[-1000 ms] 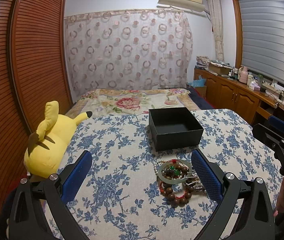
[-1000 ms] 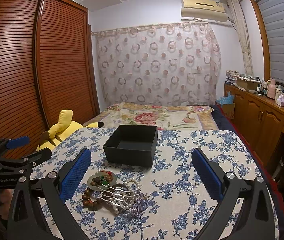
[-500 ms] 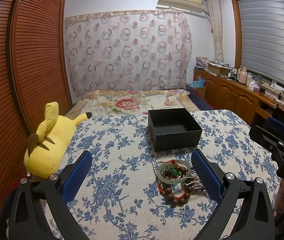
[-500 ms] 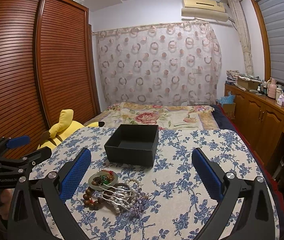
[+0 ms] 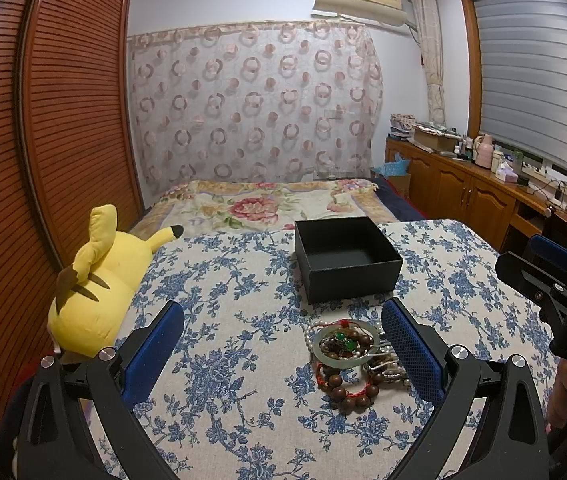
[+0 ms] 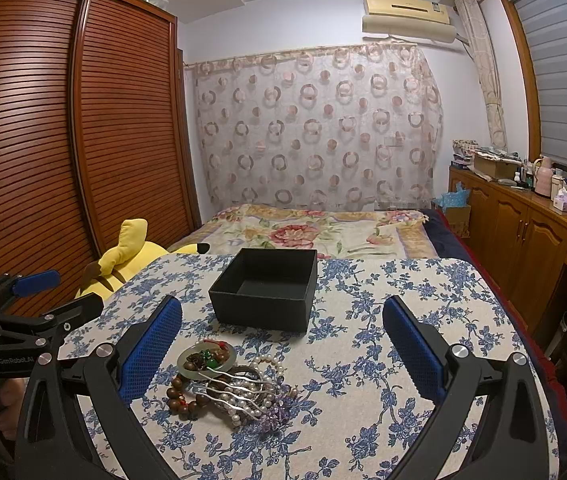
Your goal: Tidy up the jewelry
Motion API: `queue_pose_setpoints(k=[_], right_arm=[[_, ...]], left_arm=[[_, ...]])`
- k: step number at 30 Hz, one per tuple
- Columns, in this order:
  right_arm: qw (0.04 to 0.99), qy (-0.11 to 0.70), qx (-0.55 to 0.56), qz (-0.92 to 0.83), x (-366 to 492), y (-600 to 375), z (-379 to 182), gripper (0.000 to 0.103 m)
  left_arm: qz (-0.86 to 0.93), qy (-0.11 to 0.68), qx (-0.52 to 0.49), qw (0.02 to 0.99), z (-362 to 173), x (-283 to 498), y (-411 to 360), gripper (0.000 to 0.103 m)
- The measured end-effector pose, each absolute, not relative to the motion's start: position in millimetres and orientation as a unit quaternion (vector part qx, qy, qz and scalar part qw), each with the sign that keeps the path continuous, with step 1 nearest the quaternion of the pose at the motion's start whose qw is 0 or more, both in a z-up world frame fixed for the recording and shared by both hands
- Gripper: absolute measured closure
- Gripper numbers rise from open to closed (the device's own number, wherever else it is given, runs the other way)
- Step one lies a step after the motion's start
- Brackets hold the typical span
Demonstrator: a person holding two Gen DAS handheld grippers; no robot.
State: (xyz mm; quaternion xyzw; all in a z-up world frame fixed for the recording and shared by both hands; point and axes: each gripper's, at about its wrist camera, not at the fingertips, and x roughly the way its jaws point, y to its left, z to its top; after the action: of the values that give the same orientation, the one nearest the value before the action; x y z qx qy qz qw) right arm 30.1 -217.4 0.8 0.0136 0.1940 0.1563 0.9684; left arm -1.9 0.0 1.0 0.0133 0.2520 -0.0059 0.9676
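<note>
1. The left gripper [image 5: 281,354] hovered with jaws spread, holding nothing.
2. The jewelry [image 6: 223,386] lay heaped on the table [image 6: 403,360], just before the box [image 6: 265,290], which looked empty; sorting seemed unstarted.
3. The right gripper [image 6: 281,354] was likewise spread and empty.

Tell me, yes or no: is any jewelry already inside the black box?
No. In the right wrist view the black box shows only a bare dark floor, and the jewelry pile lies on the floral cloth in front of it.
</note>
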Motion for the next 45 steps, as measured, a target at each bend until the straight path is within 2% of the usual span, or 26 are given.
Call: queue_pose_setpoints(k=[32,42,45], right_arm=[[0.968,0.193,0.014,0.157,29,-219,2,0.002],[0.963,0.211,0.005,0.166,35,-216,-7,0.002],[0.958,0.227,0.002,0.173,42,-220,-16,0.008]], left_arm=[[-0.007,0.25,0.013,0.968,4,-3,0,0.007],[-0.017,0.273,0.015,0.962,-3,13,-5,0.007],[-0.025,0.289,0.012,0.957,-17,17,-2,0.007]])
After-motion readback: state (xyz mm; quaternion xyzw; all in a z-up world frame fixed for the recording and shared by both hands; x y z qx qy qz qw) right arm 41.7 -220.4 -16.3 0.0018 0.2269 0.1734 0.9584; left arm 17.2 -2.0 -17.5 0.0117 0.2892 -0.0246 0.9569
